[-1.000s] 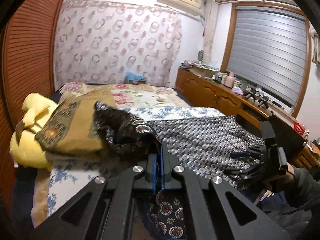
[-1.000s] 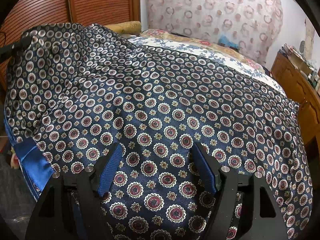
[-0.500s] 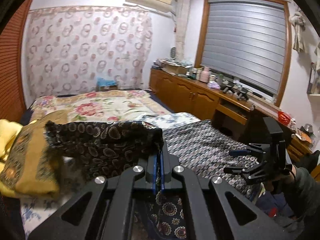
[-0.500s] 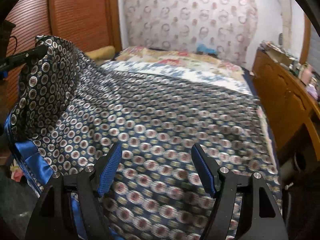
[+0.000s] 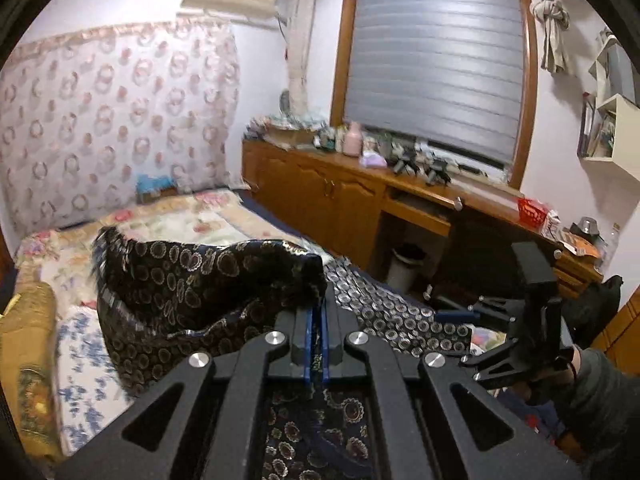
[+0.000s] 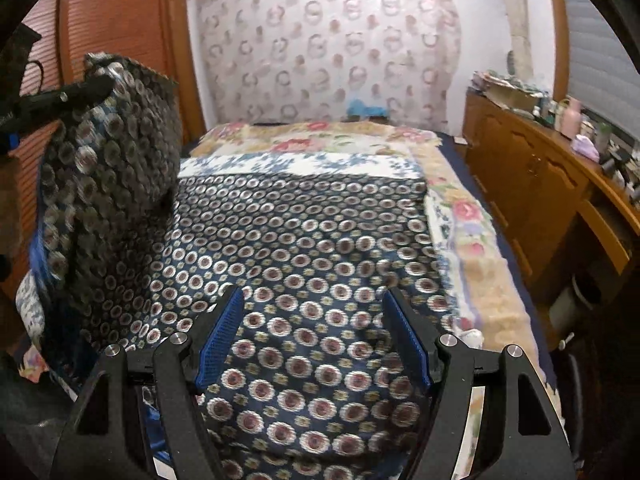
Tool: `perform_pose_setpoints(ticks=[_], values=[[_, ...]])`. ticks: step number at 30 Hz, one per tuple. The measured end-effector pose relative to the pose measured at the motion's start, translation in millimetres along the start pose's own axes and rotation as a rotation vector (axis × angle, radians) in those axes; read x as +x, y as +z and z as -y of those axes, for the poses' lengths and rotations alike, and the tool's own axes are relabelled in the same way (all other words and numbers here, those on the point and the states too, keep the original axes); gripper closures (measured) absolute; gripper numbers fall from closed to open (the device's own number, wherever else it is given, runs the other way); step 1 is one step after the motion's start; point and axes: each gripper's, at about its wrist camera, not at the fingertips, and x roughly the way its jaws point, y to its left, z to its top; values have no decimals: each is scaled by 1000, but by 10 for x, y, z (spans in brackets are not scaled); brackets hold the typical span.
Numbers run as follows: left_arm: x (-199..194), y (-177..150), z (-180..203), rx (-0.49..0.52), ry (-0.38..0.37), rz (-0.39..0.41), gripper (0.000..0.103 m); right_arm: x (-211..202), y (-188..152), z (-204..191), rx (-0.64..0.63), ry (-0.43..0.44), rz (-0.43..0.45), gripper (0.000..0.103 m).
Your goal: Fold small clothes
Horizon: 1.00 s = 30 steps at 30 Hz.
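Note:
A dark blue garment (image 6: 304, 232) printed with round medallions lies spread on the bed. My left gripper (image 5: 316, 312) pinches one edge of it, and the fold (image 5: 192, 280) drapes up over its fingertips; its jaws are just starting to open with the fabric still between the pads. In the right wrist view the left gripper (image 6: 88, 88) holds that lifted flap (image 6: 112, 152) high at the left. My right gripper (image 6: 312, 320) hovers open above the near part of the garment, nothing between its blue pads. The left wrist view shows the right gripper (image 5: 468, 307) in a sleeved hand.
A floral bedspread (image 6: 320, 140) covers the bed beyond the garment. A wooden cabinet (image 6: 532, 184) with clutter on top runs along the right, with a waste bin (image 5: 404, 264) below the desk. A slatted wooden door (image 6: 108, 20) stands left. A brown cushion (image 5: 28, 340) lies at the bed's left.
The left gripper has lifted its edge of the garment higher and swung it across. The right gripper has drawn back and up, still open, so more of the bed shows.

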Motion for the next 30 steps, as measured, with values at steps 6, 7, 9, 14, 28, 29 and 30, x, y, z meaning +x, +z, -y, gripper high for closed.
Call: perform_pose_setpoints(ticks=[6, 7, 9, 14, 28, 29, 30], values=[[239, -218, -106, -18, 6, -116, 70, -19, -14, 117, 24, -2, 4, 30], [248, -255, -101, -20, 13, -125, 65, 1, -16, 110, 26, -1, 1, 30], [240, -313, -137, -30, 19, -140, 61, 21, -11, 103, 29, 6, -2, 30], [152, -445, -290, -60, 53, -151, 48, 109, 36, 39, 23, 31, -13, 30], [-33, -854, -686, -112, 204, -188, 48, 601, 492, -211, -69, 68, -54, 30], [-42, -881, -714, -117, 208, -190, 48, 677, 515, -220, -72, 75, -70, 30], [-48, -907, -730, -122, 211, -192, 48, 741, 532, -229, -76, 80, -84, 30]])
